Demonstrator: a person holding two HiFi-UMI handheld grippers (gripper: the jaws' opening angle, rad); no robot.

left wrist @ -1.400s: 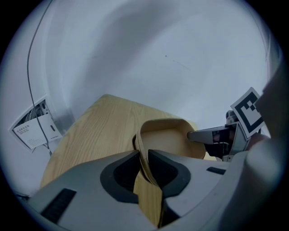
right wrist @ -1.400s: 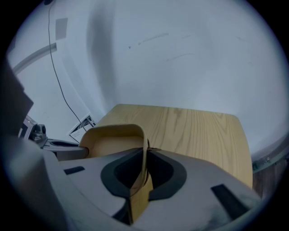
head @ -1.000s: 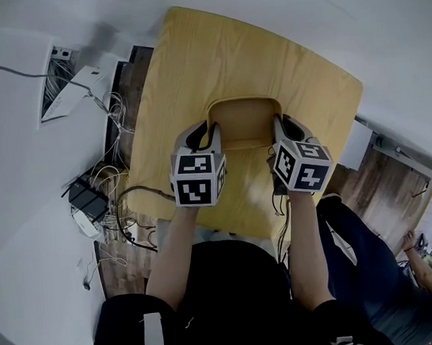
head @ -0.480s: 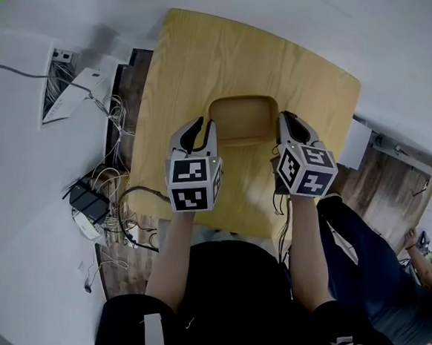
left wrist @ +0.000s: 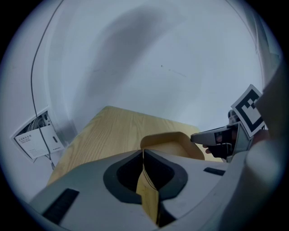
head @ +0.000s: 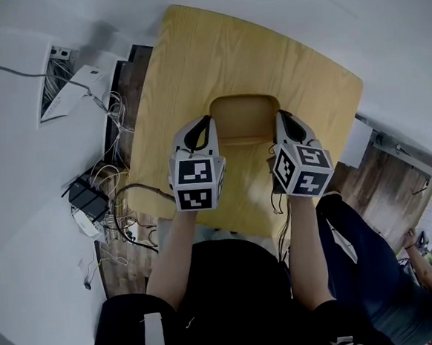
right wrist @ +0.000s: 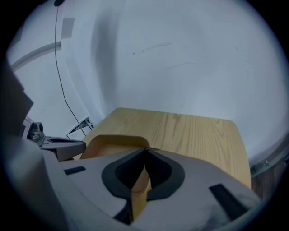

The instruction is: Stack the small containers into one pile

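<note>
1. Left gripper (left wrist: 143,151) is clamped on the left wall of the tan container (head: 245,117). Its jaws have just been closing, and a strip of that tan wall shows between the pads.
2. Right gripper (right wrist: 145,150) pinches the container's right wall in the same way, its jaw tips meeting above a tan strip caught between them.
3. Both grippers point forward and down, one at each side of the container, with its open hollow between them.
4. Shallow and round-cornered, the container stands open side up, and its bare inner floor shows in the head view.
5. Under the container lies the wooden table (head: 191,51). The container is over the half nearer the person, about midway across; whether it rests on the wood or hangs just above it I cannot tell.
6. Two marker cubes, left (head: 198,180) and right (head: 303,168), ride the grippers' backs, nearer the person than the container.
7. Well to the left of the container, past the table's edge, a tangle of cables (head: 109,187) lies on the floor.
</note>
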